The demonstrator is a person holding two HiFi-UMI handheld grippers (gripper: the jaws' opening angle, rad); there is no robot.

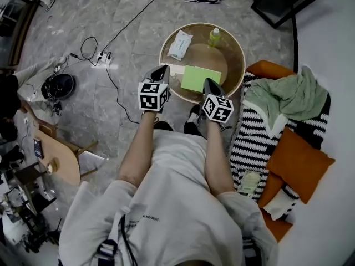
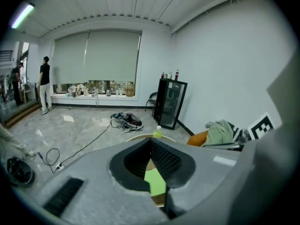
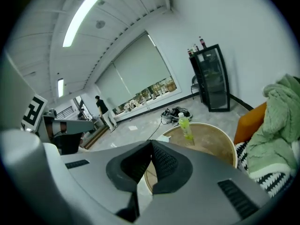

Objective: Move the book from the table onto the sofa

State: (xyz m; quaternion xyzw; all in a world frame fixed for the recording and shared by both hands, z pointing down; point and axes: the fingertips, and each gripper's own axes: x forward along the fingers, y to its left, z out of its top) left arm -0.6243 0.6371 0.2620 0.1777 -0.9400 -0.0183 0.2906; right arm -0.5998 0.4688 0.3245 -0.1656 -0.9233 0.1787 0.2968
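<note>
A light green book (image 1: pixel 199 77) lies flat on the round wooden table (image 1: pixel 236 57), near its front edge. My left gripper (image 1: pixel 162 71) hovers shut at the table's left front rim, left of the book, with nothing between its jaws. The right gripper (image 1: pixel 209 84) is shut too and hangs over the book's near right corner; whether it touches it I cannot tell. Through the left gripper's (image 2: pixel 150 140) closed jaws a strip of the green book (image 2: pixel 155 182) shows. The right gripper view has its gripper (image 3: pixel 151 143) above the table (image 3: pixel 208 144). The sofa (image 1: pixel 299 159) stands to the right.
On the table are a green drink bottle (image 1: pixel 214 36), a white packet (image 1: pixel 180 44) and a white card (image 1: pixel 176 69). The sofa holds a striped blanket (image 1: pixel 260 140), a green cloth (image 1: pixel 294 96) and orange cushions. Cables and a power strip (image 1: pixel 102 58) lie on the floor left. A person (image 2: pixel 44 84) stands far off.
</note>
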